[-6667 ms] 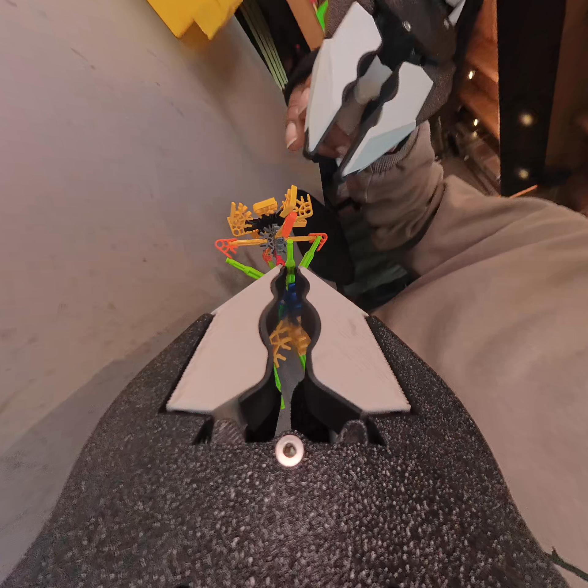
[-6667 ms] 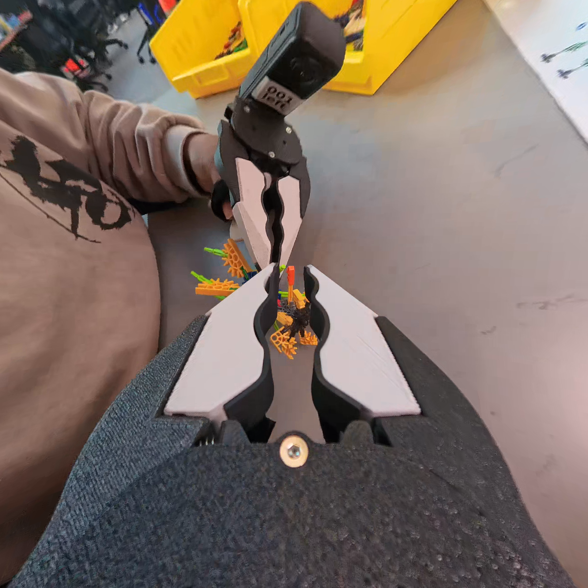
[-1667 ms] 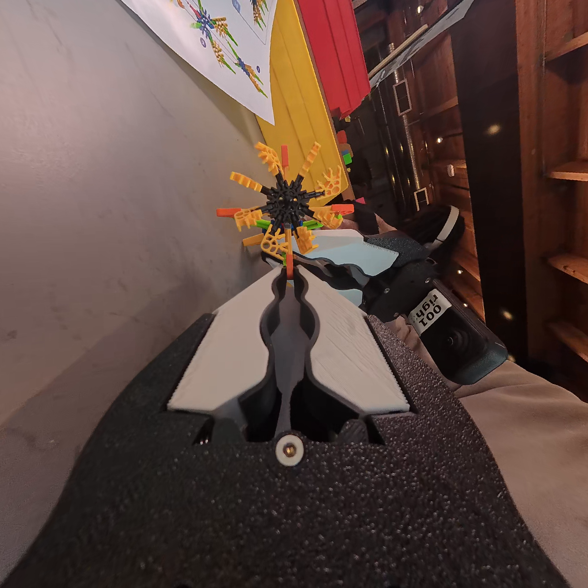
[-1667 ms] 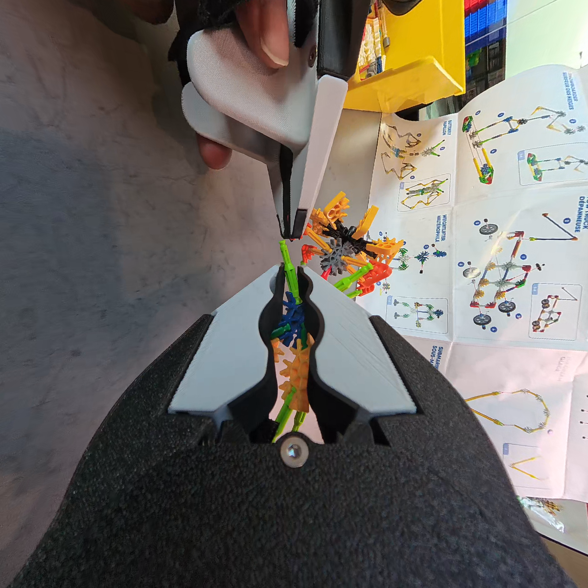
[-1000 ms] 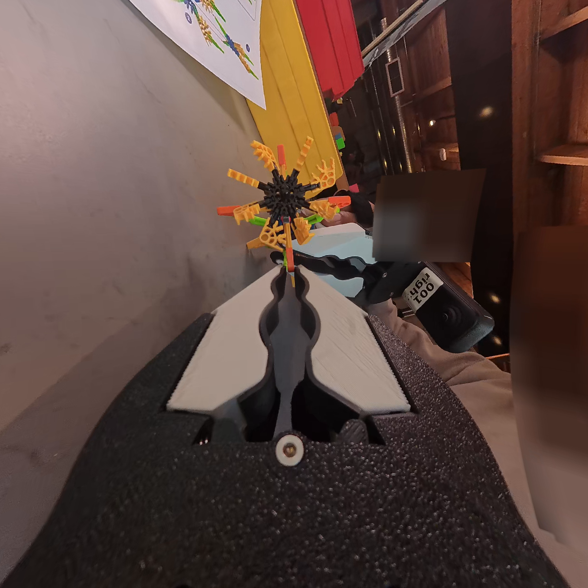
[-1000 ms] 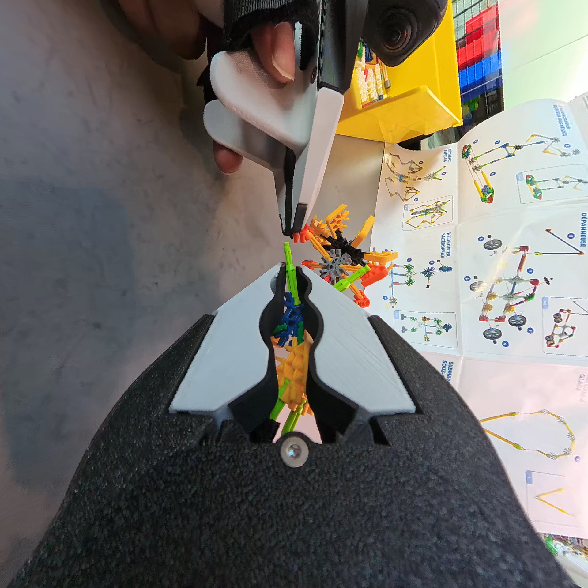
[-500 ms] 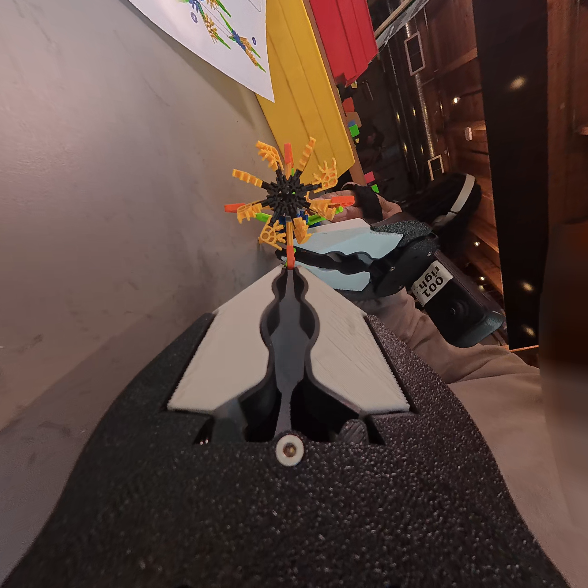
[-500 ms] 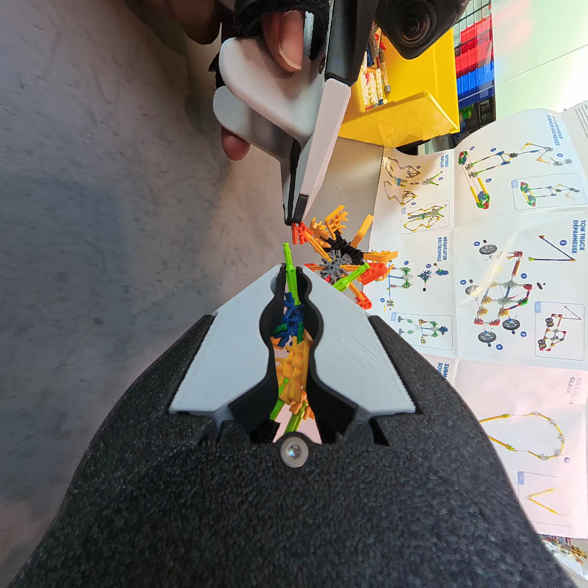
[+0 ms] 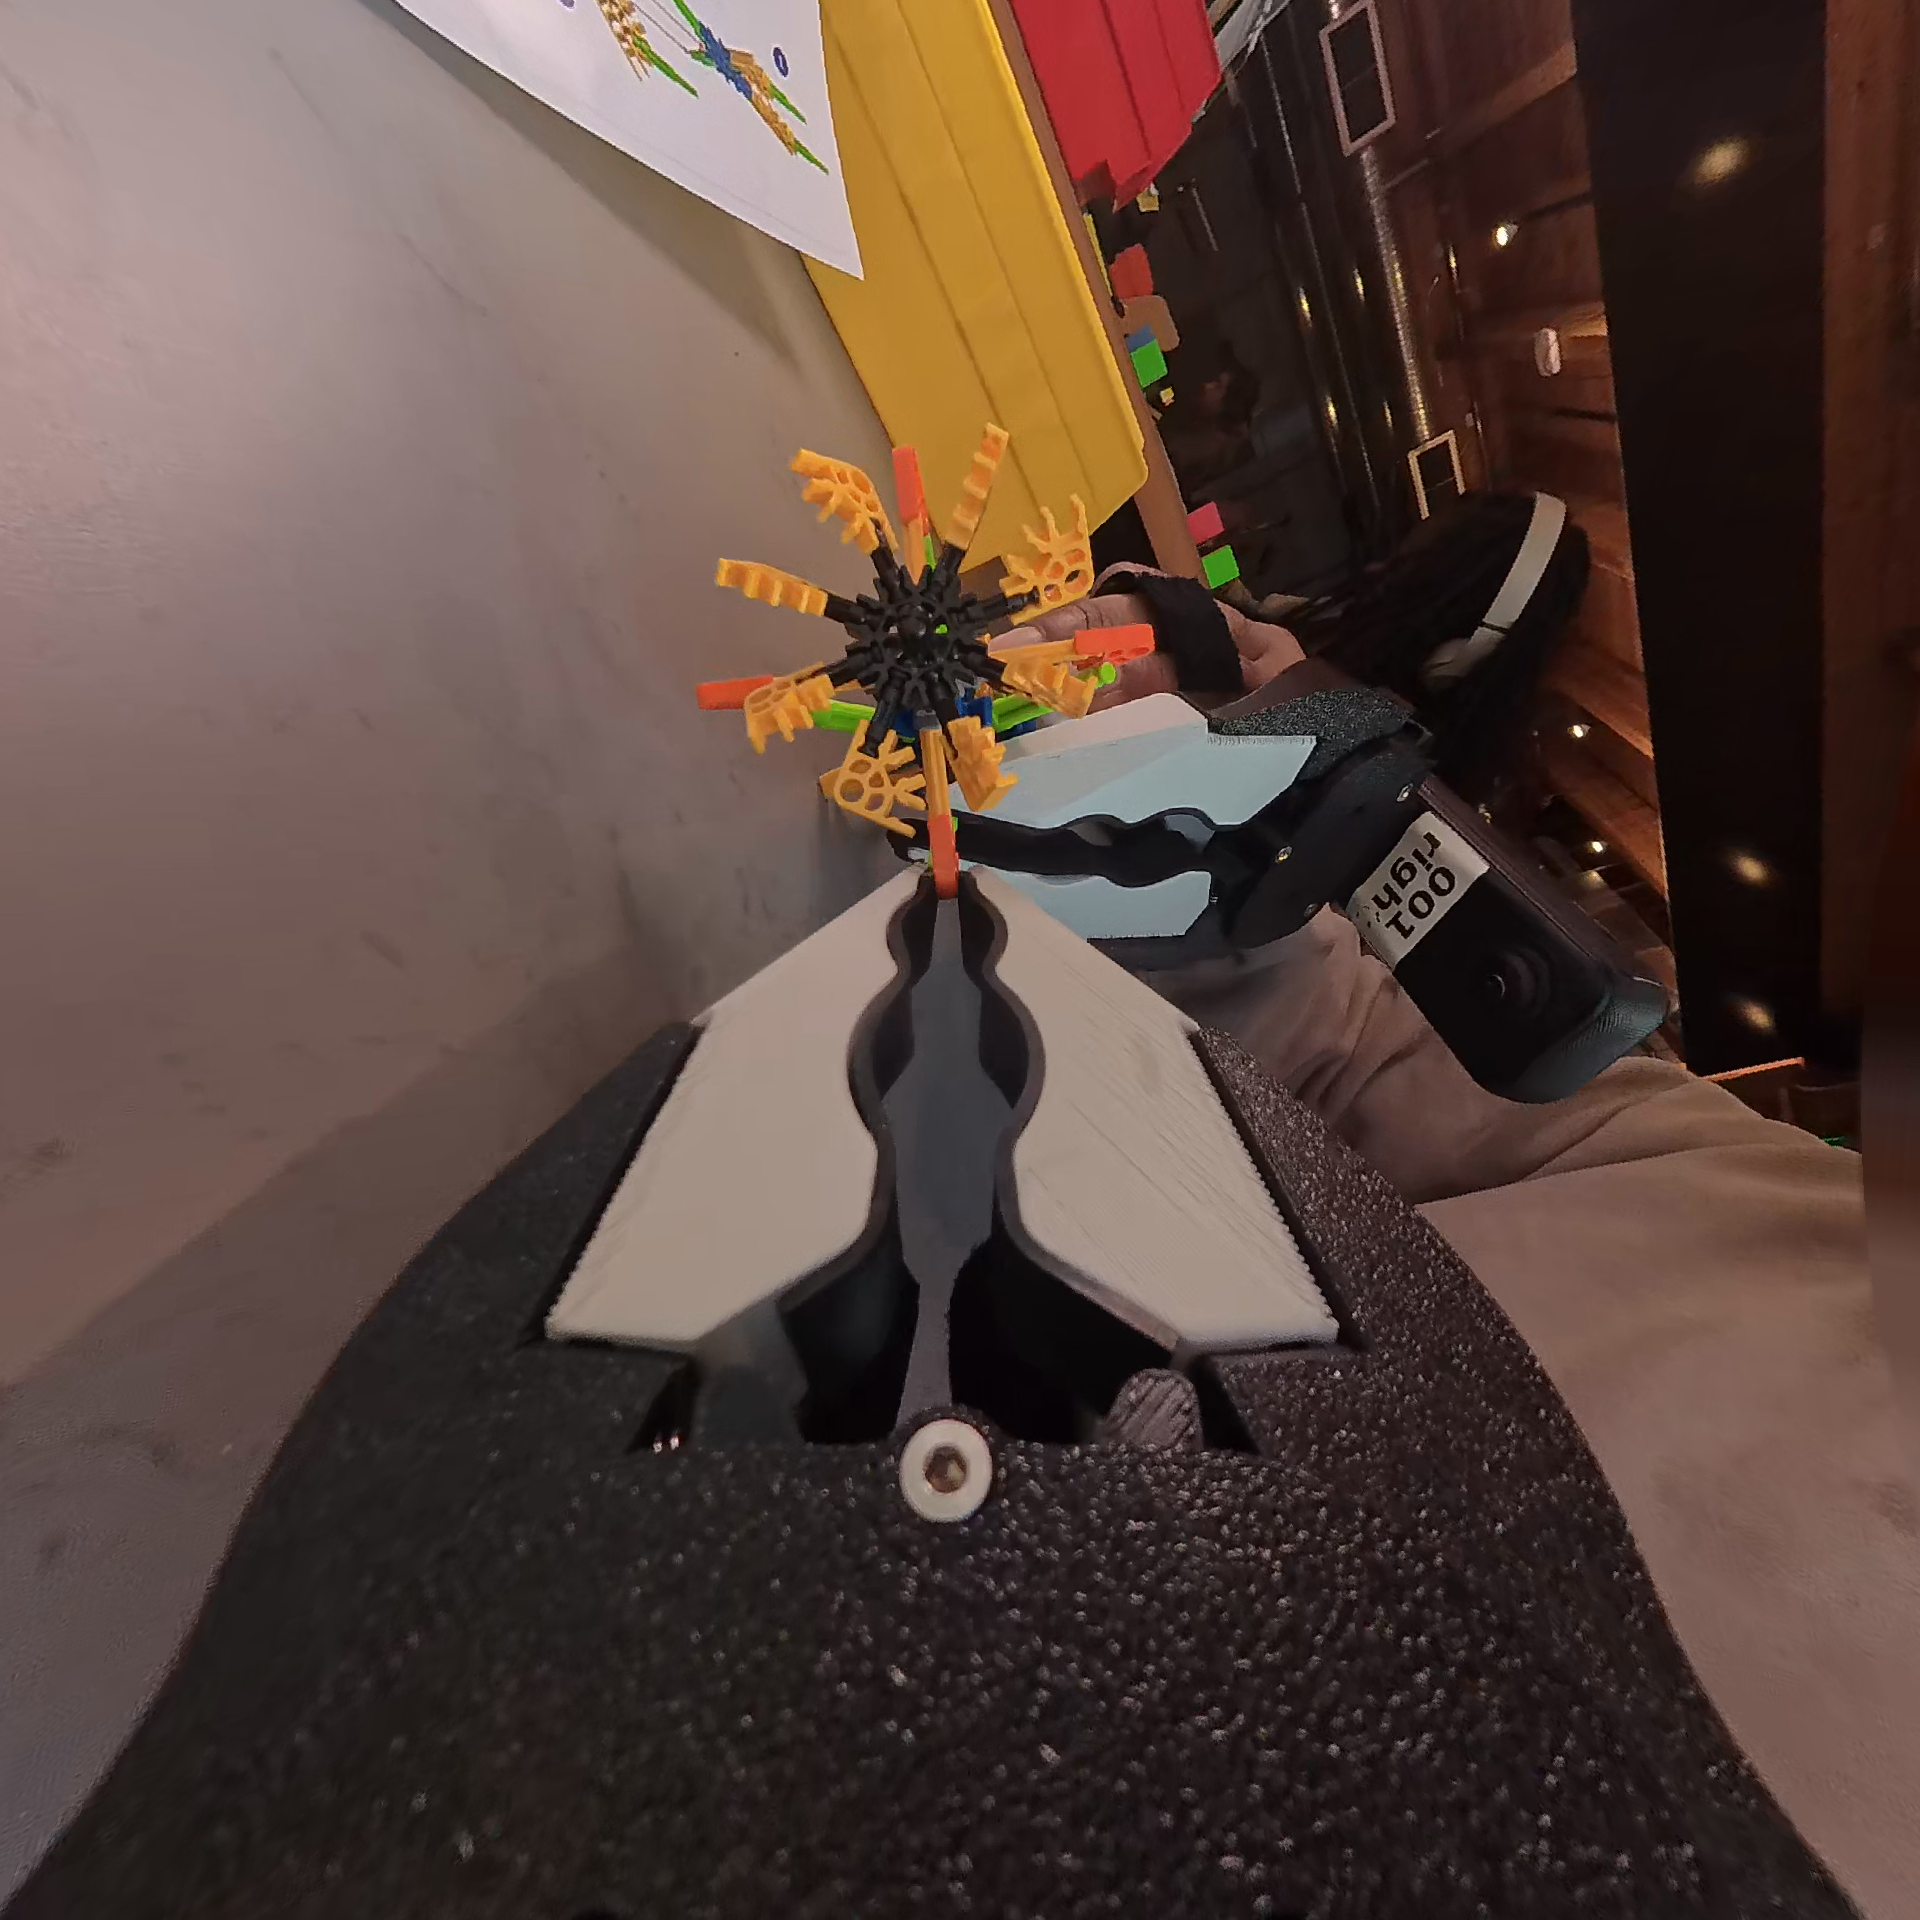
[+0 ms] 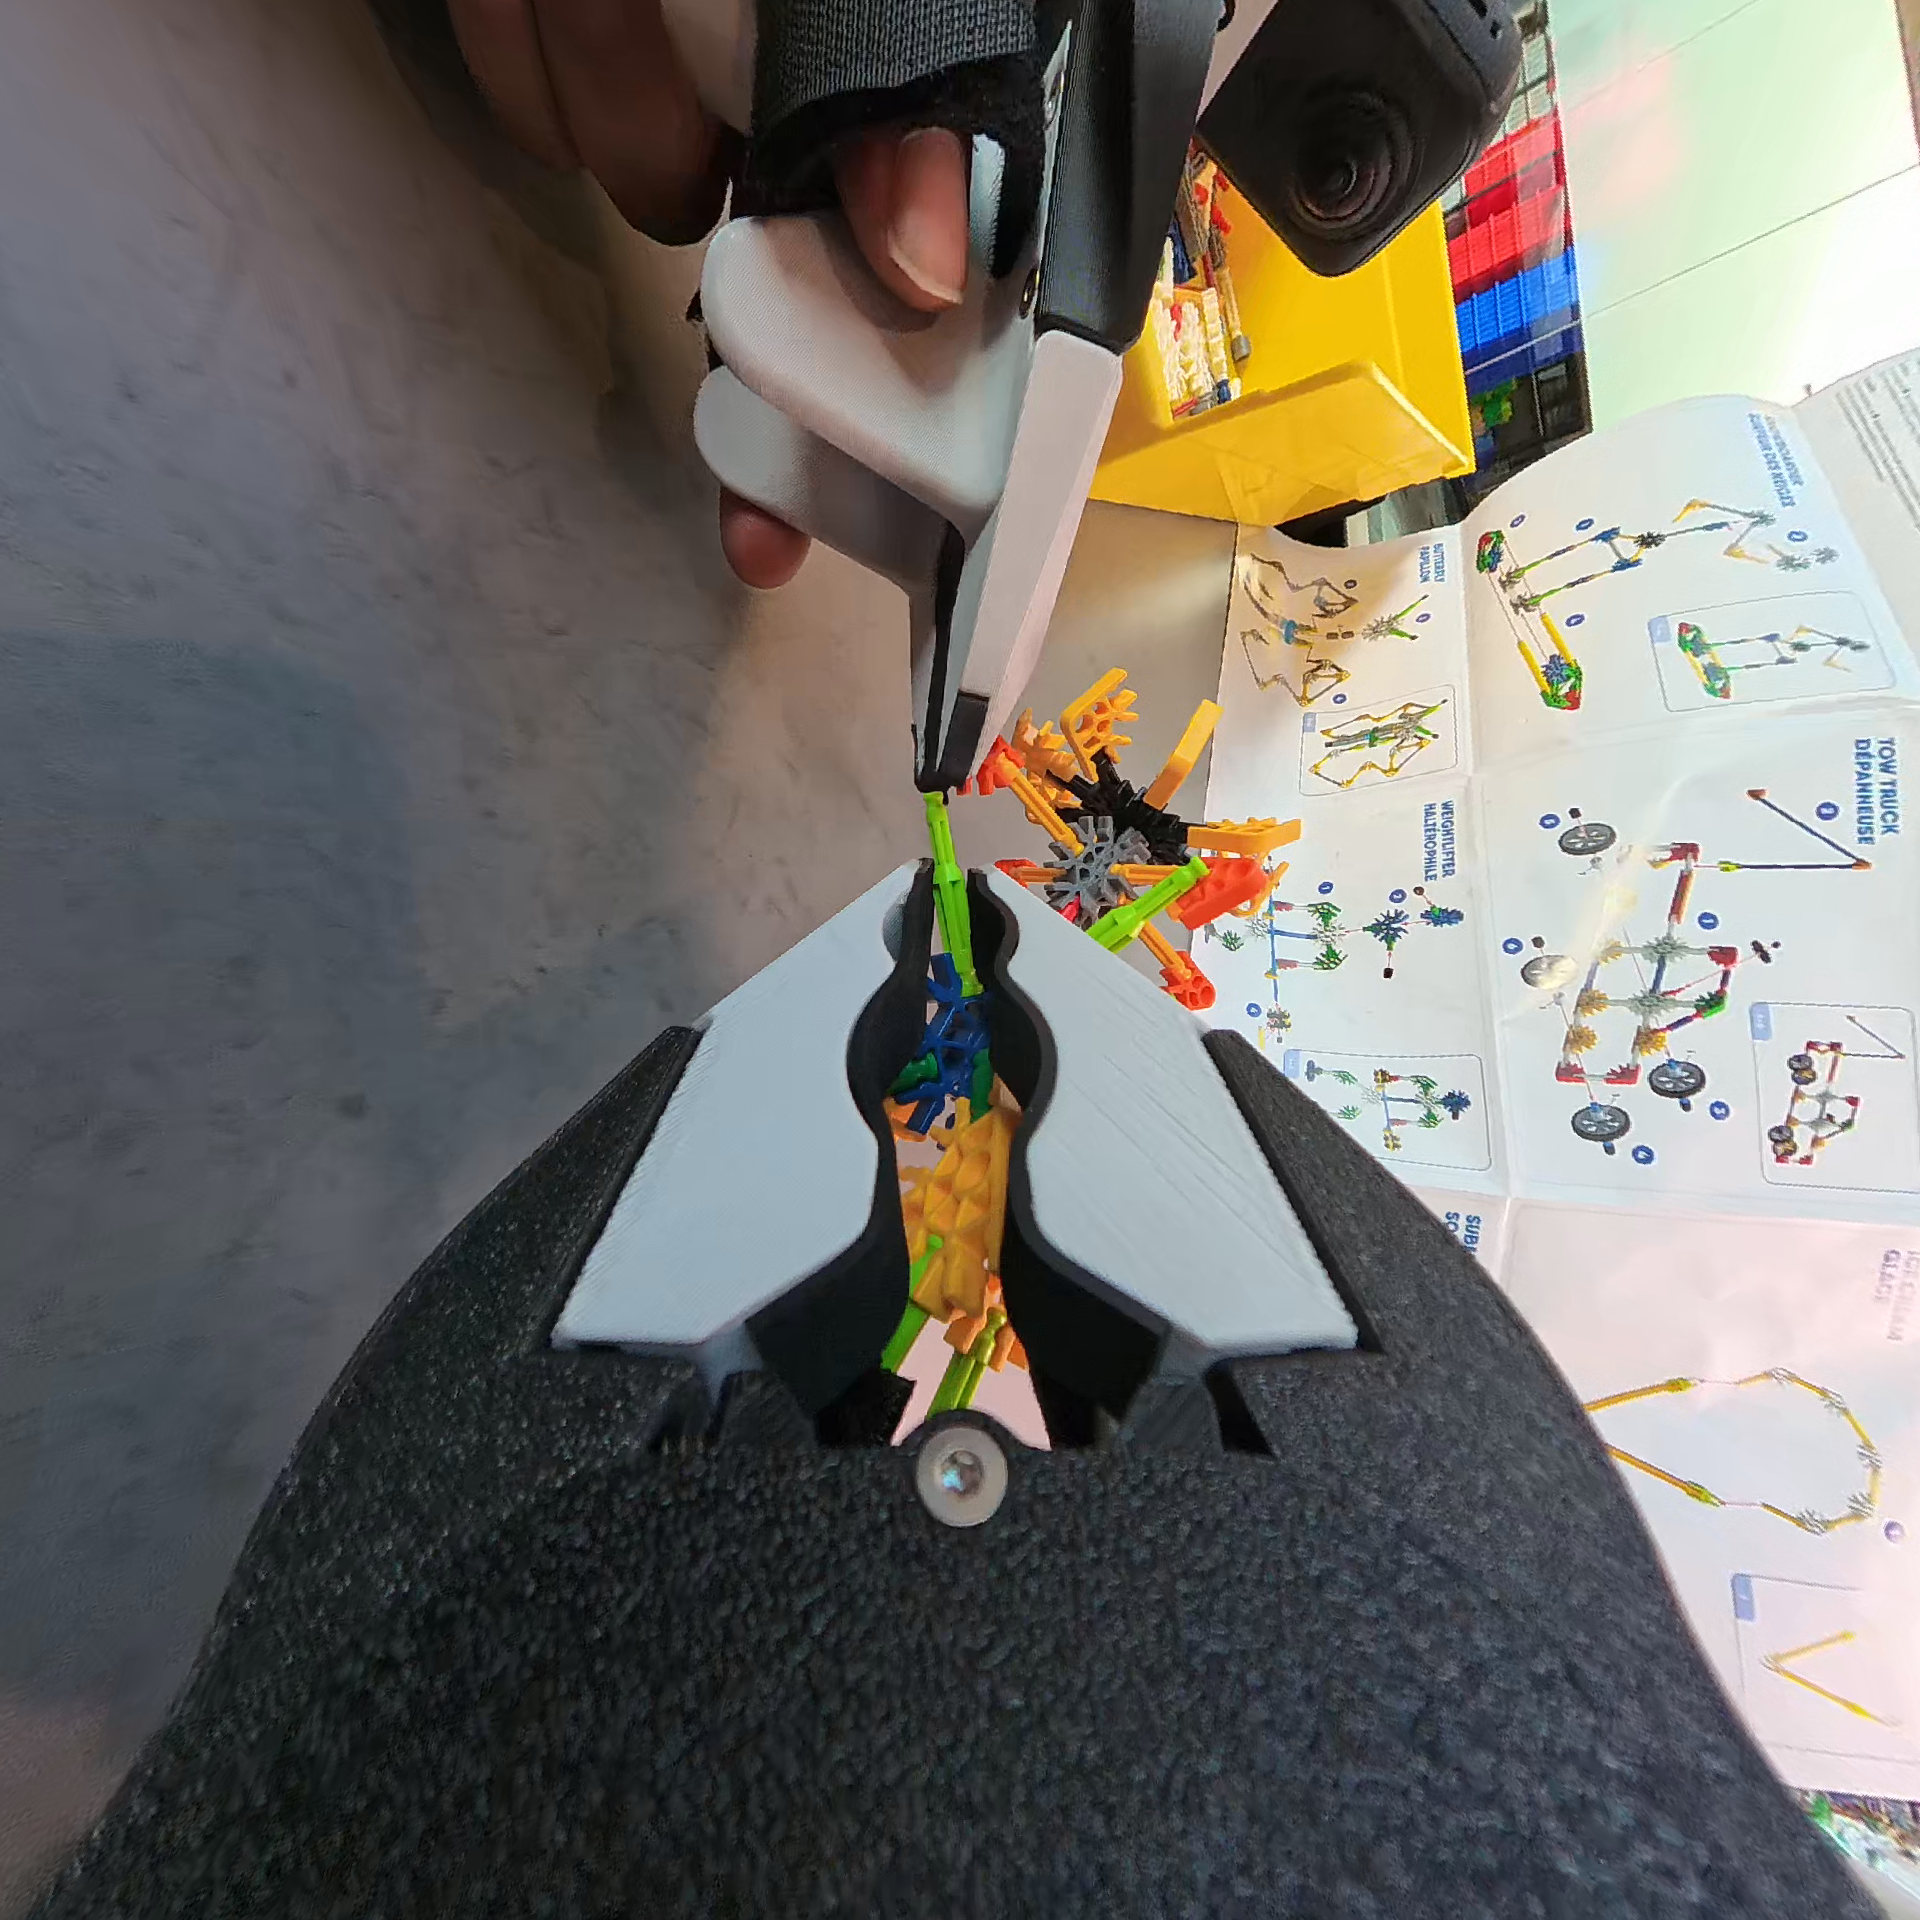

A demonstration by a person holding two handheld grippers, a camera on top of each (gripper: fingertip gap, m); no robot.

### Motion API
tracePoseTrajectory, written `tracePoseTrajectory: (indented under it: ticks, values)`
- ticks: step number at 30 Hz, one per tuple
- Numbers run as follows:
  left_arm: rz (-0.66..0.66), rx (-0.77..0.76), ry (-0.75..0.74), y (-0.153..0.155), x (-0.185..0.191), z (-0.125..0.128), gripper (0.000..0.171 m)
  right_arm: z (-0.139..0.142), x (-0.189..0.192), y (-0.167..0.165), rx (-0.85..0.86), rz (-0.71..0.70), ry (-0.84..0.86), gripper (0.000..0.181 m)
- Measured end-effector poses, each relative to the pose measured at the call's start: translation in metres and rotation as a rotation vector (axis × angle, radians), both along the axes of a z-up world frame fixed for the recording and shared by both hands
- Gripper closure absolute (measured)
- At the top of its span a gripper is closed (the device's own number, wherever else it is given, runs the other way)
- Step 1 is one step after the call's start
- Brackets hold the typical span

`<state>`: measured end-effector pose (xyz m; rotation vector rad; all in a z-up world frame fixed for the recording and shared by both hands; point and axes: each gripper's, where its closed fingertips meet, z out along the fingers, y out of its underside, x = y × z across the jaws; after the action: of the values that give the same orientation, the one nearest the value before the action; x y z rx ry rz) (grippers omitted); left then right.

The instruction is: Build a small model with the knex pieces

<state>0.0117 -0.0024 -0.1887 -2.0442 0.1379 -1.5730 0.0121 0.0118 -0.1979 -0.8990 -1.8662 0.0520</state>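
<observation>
Left gripper (image 9: 943,883) pinches the toy's (image 9: 920,649) orange rod; right gripper (image 10: 951,883) clamps a green rod; light, probably brittle joints.

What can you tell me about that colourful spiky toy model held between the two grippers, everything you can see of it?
The toy model is a plastic rod-and-connector build: a black snowflake hub with orange and yellow spokes fanning out, a grey hub behind it, then green rods and a blue connector. It is held off the grey table. The left gripper is shut on an orange rod tip; the right gripper is shut on a green rod, with more of the model between its fingers.
</observation>
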Motion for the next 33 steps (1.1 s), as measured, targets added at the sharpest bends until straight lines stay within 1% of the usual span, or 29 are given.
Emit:
tracePoseTrajectory:
  ticks: [10, 19, 26, 29, 33]
  values:
    - [0.010, -0.015, -0.045, 0.0023, -0.0074, 0.0048, 0.167, 0.0019, 0.0008, 0.0032, -0.034, -0.004, 0.029, 0.178]
    - [0.004, 0.002, -0.026, 0.0019, -0.0080, 0.0042, 0.167, 0.0011, 0.0003, 0.0000, -0.024, 0.009, 0.026, 0.178]
    - [-0.024, 0.046, 0.055, -0.0008, -0.0082, 0.0013, 0.168, 0.0034, 0.0006, -0.0049, -0.139, 0.032, 0.069, 0.178]
    - [-0.034, 0.056, 0.066, -0.0017, -0.0086, 0.0013, 0.169, 0.0042, -0.0006, -0.0059, -0.204, 0.024, 0.087, 0.178]
    - [-0.040, 0.103, 0.117, -0.0027, -0.0071, 0.0021, 0.168, 0.0043, -0.0023, -0.0056, -0.230, -0.001, 0.089, 0.178]
